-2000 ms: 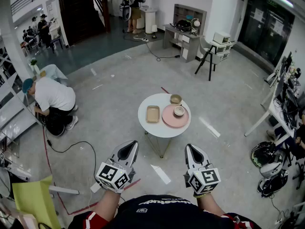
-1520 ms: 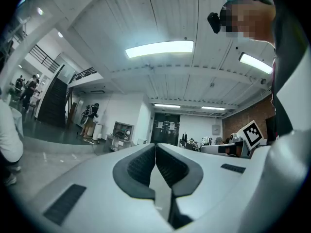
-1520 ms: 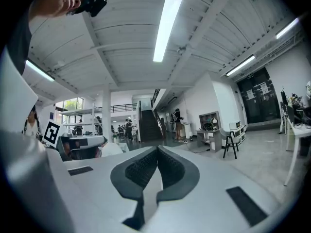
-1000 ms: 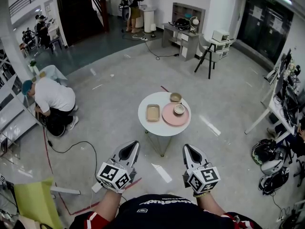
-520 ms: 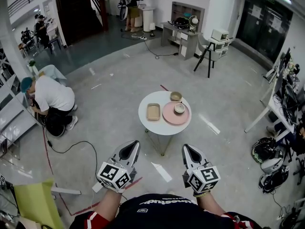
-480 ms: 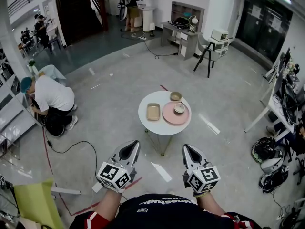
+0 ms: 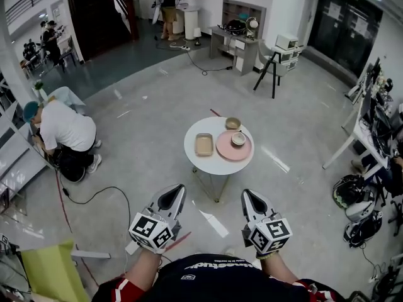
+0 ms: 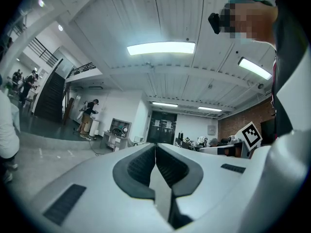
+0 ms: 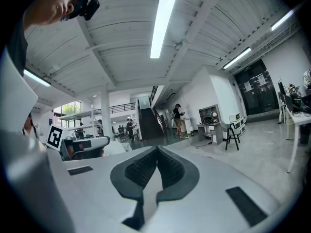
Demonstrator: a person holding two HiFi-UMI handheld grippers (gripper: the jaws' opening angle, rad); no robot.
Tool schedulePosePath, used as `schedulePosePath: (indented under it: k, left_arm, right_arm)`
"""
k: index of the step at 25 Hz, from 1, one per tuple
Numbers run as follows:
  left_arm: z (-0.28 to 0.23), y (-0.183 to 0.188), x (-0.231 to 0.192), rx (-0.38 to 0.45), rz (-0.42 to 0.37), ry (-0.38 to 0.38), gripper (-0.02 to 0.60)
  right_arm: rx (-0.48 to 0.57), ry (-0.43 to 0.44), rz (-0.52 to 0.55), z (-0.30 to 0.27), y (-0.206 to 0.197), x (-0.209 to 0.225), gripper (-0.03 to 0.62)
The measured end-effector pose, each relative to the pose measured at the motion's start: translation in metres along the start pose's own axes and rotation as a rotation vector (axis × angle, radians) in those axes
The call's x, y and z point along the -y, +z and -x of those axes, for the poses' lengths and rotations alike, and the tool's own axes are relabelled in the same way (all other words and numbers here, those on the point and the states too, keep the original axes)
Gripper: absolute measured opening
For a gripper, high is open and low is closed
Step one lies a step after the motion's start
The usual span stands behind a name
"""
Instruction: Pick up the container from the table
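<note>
A tan rectangular container (image 7: pixel 204 145) lies on the left half of a small round white table (image 7: pixel 213 166) in the head view. Beside it sits a pink plate (image 7: pixel 229 150) with a small bowl (image 7: pixel 238 139) on it, and a second bowl (image 7: pixel 233 123) stands at the far edge. My left gripper (image 7: pixel 174 190) and right gripper (image 7: pixel 249 195) are held close to the body, well short of the table, pointing towards it. Both are shut with nothing between the jaws. In the left gripper view my left gripper (image 8: pixel 155 147) shows closed pads, as does my right gripper (image 9: pixel 157 149) in its own view. Neither gripper view shows the table.
A person (image 7: pixel 63 128) crouches on the floor at the left, with a black cable (image 7: pixel 94 197) trailing nearby. A white strip (image 7: pixel 211 222) lies on the floor before the table. A yellow-green sheet (image 7: pixel 53 272) is at lower left, helmets (image 7: pixel 352 197) at the right.
The view has crept forward a little, so the table sits slightly nearer. Both grippers stay shut and keep their places in the picture.
</note>
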State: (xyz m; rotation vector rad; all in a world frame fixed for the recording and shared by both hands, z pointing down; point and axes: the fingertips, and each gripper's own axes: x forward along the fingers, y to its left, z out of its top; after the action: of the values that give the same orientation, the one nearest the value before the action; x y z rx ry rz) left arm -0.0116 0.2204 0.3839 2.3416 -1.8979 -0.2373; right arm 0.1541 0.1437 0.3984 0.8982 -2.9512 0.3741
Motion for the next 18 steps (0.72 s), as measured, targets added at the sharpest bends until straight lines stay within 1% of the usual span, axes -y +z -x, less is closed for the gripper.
schedulePosePath:
  k: [8, 14, 18]
  left_arm:
    - [0.026, -0.007, -0.016, -0.013, 0.010, -0.024, 0.025]
    - [0.036, -0.016, -0.025, -0.017, 0.033, -0.036, 0.025]
    - [0.038, -0.021, -0.024, -0.015, 0.044, -0.044, 0.025]
  right_arm:
    - [-0.012, -0.028, 0.009, -0.001, -0.016, -0.030, 0.015]
    - [-0.024, -0.047, 0.024, 0.001, -0.024, -0.043, 0.015]
    - [-0.039, -0.053, 0.031, 0.003, -0.029, -0.044, 0.015]
